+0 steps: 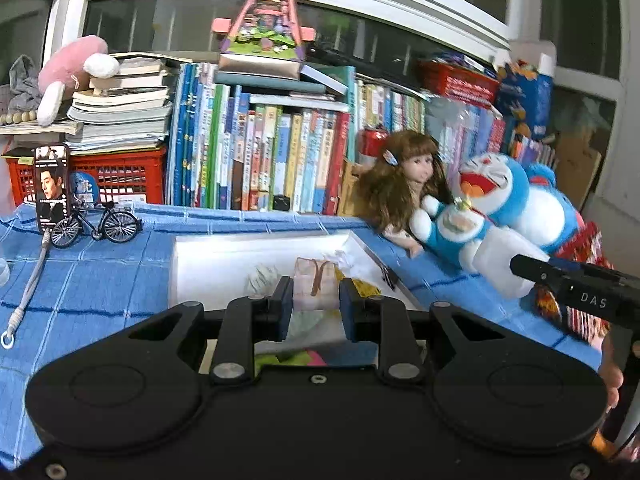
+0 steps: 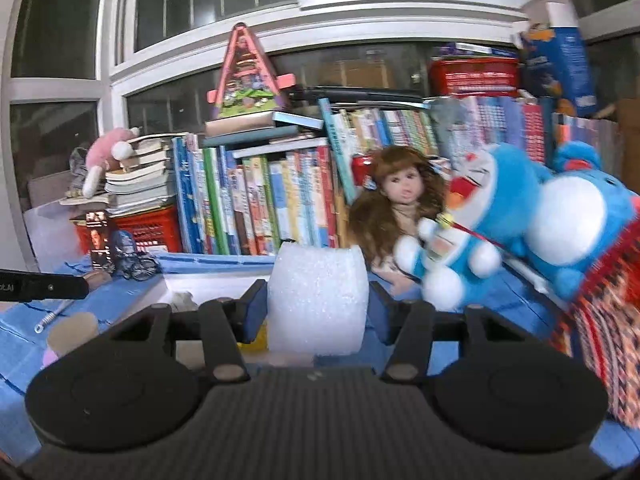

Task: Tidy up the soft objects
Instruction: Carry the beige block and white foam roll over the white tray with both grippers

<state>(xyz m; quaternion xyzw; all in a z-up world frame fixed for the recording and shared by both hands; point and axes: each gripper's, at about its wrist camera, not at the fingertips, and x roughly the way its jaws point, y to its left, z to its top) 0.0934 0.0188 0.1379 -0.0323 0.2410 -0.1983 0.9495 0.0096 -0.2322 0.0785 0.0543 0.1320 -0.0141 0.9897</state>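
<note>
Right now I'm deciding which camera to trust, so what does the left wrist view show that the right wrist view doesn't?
Only the left wrist view shows the left claw shut on a small pale packet, and the white tray's contents. Only the right wrist view shows the right claw gripping a white foam block front-on. Both share the doll, the blue plush cat, the book row and the toy bicycle.

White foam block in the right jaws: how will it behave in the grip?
The white foam block looks like beaded packing foam, so probably very light. It likely dents or crumbles under a hard squeeze. Flat sides suggest it won't roll.
</note>
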